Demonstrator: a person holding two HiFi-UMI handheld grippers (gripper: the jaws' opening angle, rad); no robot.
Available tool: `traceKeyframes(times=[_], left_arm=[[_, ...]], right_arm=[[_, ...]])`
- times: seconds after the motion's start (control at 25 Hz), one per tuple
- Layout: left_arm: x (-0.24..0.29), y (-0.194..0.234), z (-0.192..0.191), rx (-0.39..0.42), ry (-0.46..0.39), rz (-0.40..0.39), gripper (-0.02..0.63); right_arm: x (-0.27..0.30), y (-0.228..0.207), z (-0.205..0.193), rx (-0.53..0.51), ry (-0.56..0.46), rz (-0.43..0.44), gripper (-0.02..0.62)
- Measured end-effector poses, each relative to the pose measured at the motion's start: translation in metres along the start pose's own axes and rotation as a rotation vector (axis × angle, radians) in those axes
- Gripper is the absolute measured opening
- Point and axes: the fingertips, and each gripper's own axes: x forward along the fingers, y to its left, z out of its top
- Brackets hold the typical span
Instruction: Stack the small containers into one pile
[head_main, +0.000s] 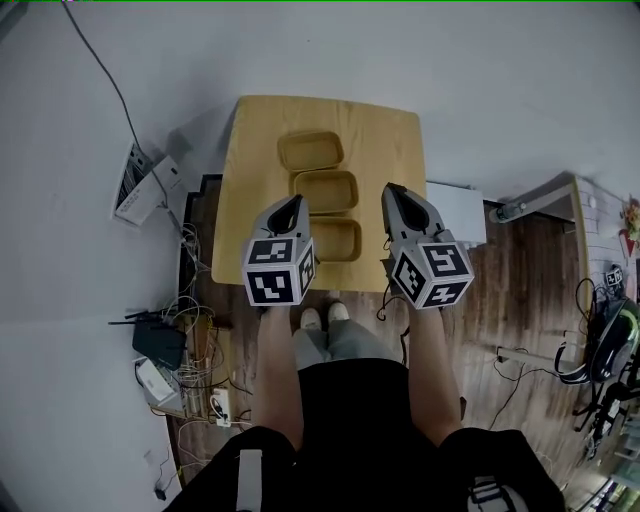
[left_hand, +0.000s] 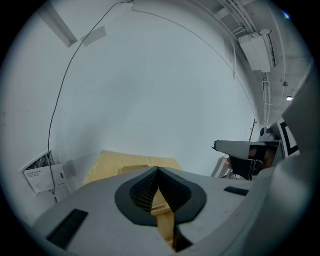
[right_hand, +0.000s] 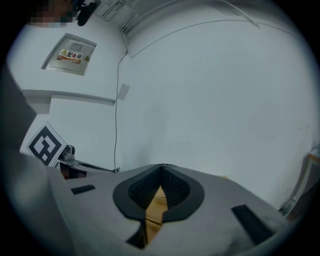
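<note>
Three shallow tan containers lie in a row on the small wooden table (head_main: 395, 135): the far one (head_main: 310, 150), the middle one (head_main: 326, 190) and the near one (head_main: 340, 240). They sit side by side, none inside another. My left gripper (head_main: 298, 201) hovers just left of the middle and near containers, jaws shut and empty. My right gripper (head_main: 392, 188) hovers just right of them, also shut and empty. In the left gripper view the closed left gripper (left_hand: 158, 170) points over the table (left_hand: 127, 162). In the right gripper view the closed right gripper (right_hand: 161, 166) faces a white wall.
Cables, a black router (head_main: 158, 343) and a power strip (head_main: 220, 405) lie on the floor to the left. A white box (head_main: 140, 185) leans by the table's left side. A white unit (head_main: 462, 210) stands to the table's right. The person's shoes (head_main: 323, 318) are at the table's near edge.
</note>
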Motion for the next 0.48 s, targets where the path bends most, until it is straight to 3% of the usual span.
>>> traceKeyframes(times=[0.48], left_arm=[[0.016, 0.009, -0.024, -0.059, 0.054, 0.017, 0.003]], right_arm=[[0.022, -0.007, -0.032, 0.058, 0.073, 0.042, 0.005]])
